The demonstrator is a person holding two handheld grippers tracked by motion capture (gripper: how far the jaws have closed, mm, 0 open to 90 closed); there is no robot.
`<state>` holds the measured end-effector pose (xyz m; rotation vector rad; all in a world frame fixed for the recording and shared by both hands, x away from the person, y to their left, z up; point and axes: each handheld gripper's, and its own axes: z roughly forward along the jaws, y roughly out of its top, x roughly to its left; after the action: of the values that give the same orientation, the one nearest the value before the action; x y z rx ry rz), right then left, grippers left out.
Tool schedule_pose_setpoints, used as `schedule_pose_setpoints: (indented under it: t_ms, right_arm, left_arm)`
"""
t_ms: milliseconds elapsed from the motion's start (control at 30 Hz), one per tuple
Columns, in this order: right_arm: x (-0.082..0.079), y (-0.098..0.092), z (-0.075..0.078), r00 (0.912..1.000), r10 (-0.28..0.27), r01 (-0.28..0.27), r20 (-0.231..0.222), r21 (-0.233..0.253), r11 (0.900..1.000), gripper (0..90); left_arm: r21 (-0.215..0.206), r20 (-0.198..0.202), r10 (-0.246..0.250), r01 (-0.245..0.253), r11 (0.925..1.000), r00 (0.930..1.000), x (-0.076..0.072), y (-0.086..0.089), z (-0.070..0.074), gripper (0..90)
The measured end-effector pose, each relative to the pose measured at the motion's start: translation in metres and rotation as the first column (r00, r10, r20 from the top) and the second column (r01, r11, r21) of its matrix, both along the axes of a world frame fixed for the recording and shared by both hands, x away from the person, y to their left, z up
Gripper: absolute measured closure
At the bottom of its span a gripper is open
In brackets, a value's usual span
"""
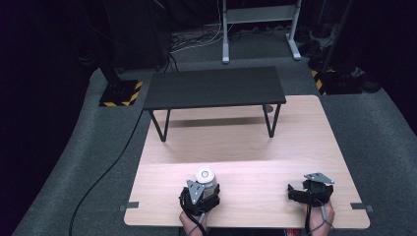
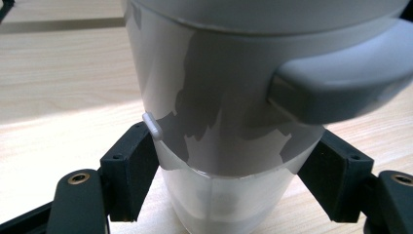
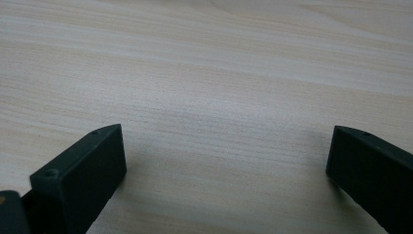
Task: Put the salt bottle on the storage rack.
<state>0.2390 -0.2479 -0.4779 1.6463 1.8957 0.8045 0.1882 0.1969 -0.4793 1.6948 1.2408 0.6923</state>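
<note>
Cup [image 1: 205,178] sits at lower centre of the high view, on the near part of the wooden table [image 1: 246,142], upright, white lid facing up. Left gripper [image 1: 202,192] is clamped on it: in the left gripper view both black jaws press the sides of the translucent body [image 2: 229,146], low down, with the grey lid's tab sticking out at upper right of that frame. Cup base looks to be on or just above the tabletop, can't tell which.

Right gripper [image 1: 301,191] is at lower right of the high view, well apart from the cup, jaws spread wide with nothing between them; its own view has bare wood grain [image 3: 219,97] between the two jaws.

Black shelf [image 1: 214,87] stands at upper centre on the far part of the table.
</note>
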Motion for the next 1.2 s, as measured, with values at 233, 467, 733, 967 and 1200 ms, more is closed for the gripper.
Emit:
schedule_pose_setpoints:
  t_ms: [233, 467, 733, 967, 1200]
  right_arm:
    - [0.000, 0.000, 0.000, 1.0000, -0.001, 0.001, 0.000, -0.001, 1.000, 0.0]
    - [0.000, 0.000, 0.000, 1.0000, 0.005, -0.005, 0.002, -0.004, 1.000, 0.0]
    - [0.000, 0.000, 0.000, 1.0000, 0.003, -0.003, 0.000, 0.001, 1.000, 0.0]
    - [0.000, -0.001, 0.000, 1.0000, 0.004, -0.004, -0.002, 0.003, 1.000, 0.0]
    - [0.000, -0.001, 0.000, 1.0000, 0.007, -0.007, -0.002, 0.004, 1.000, 0.0]
  left_arm:
    - [-0.003, 0.014, 0.000, 0.001, 1.0000, 0.9999, 0.002, 0.007, 0.008, 26.6]
    - [-0.001, 0.020, -0.014, 0.014, 0.9999, 0.9997, 0.007, 0.011, 0.017, 26.6]
    - [-0.005, 0.024, -0.030, 0.030, 0.9995, 0.9992, 0.012, 0.013, 0.025, 26.6]
    - [-0.012, 0.034, -0.029, 0.030, 0.9995, 0.9990, 0.018, 0.015, 0.031, 26.6]
    - [-0.027, 0.041, -0.030, 0.031, 0.9992, 0.9987, 0.025, 0.020, 0.039, 26.6]
